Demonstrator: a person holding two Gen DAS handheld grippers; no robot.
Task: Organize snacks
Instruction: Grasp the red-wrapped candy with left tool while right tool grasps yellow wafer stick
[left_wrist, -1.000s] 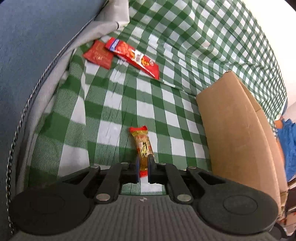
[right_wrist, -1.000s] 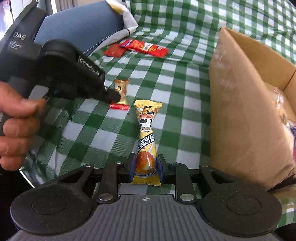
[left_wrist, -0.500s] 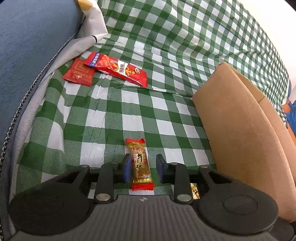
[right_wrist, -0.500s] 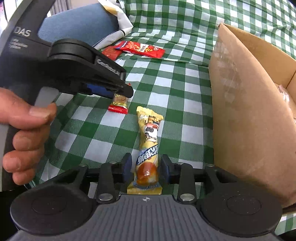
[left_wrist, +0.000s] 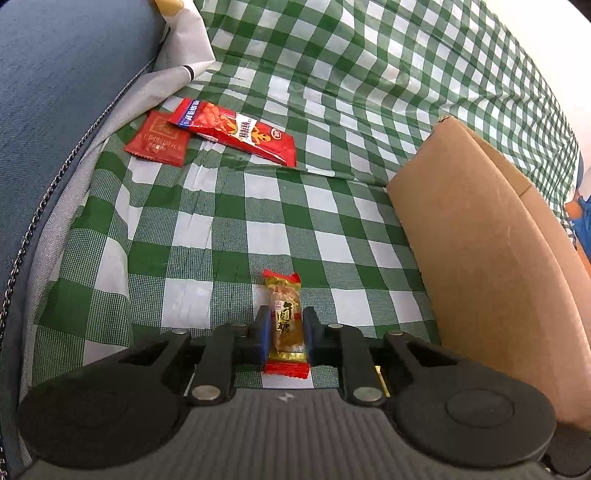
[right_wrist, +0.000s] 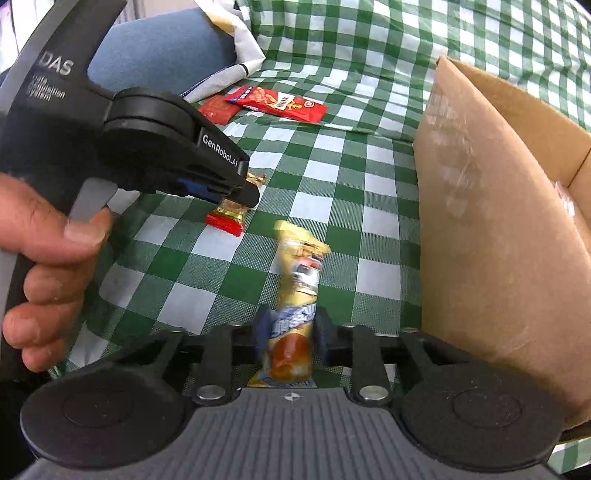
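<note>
A small brown candy bar with red ends (left_wrist: 282, 295) lies on the green checked cloth (left_wrist: 192, 229). My left gripper (left_wrist: 286, 328) is closing on it, and both pads touch its sides. The right wrist view shows that same left gripper (right_wrist: 242, 195) low over the candy bar (right_wrist: 227, 221). My right gripper (right_wrist: 290, 332) is closing on a long yellow snack pack (right_wrist: 299, 280). The pads squeeze the pack's lower half, and its far end is blurred and tipped up off the cloth.
An open cardboard box (left_wrist: 480, 258) stands right of both grippers, its near wall (right_wrist: 480, 221) close by. A long red snack bag (left_wrist: 240, 131) and a small red packet (left_wrist: 159, 142) lie at the far left, by a blue cushion (left_wrist: 55, 92). A person's hand (right_wrist: 44, 266) grips the left handle.
Both grippers opened, slid further along their snacks and closed again. The left one now holds the candy bar at its middle instead of its tip. The yellow pack's far end has lifted.
</note>
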